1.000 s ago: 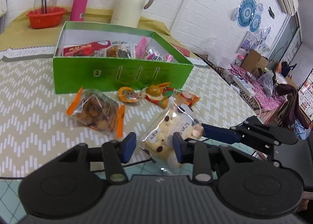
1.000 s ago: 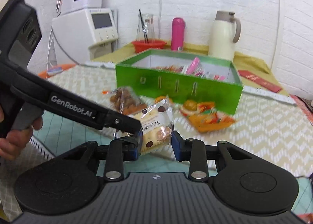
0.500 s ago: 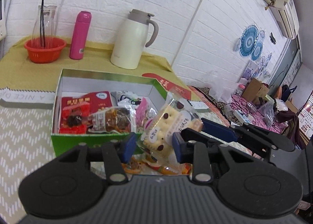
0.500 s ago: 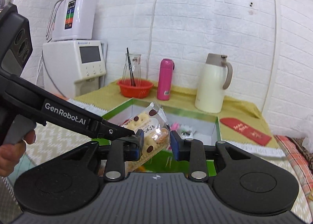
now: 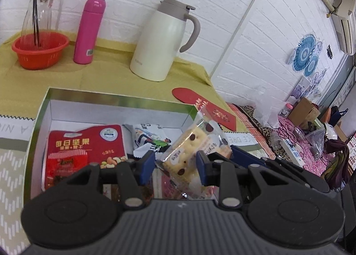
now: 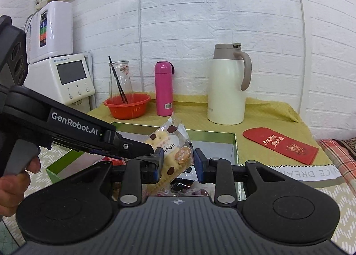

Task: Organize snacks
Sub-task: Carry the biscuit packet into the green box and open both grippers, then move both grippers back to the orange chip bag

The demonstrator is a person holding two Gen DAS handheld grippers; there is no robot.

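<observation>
Hovering at six o'clock over the green snack box, both grippers pinch a light, crinkly, crushable cookie packet by opposite edges, jaws clamped.

Two cameras, one on each gripper, looking forward and a bit down, close above the green box. Both views sharing the cream jug, pink bottle, red bowl and white brick wall.

Cream thermos jug standing on the yellow-clothed surface against a white brick wall. Pink flask standing left of it. Red basket holding a glass carafe. Red envelope lying flat near the jug. White appliance sitting far left.
</observation>
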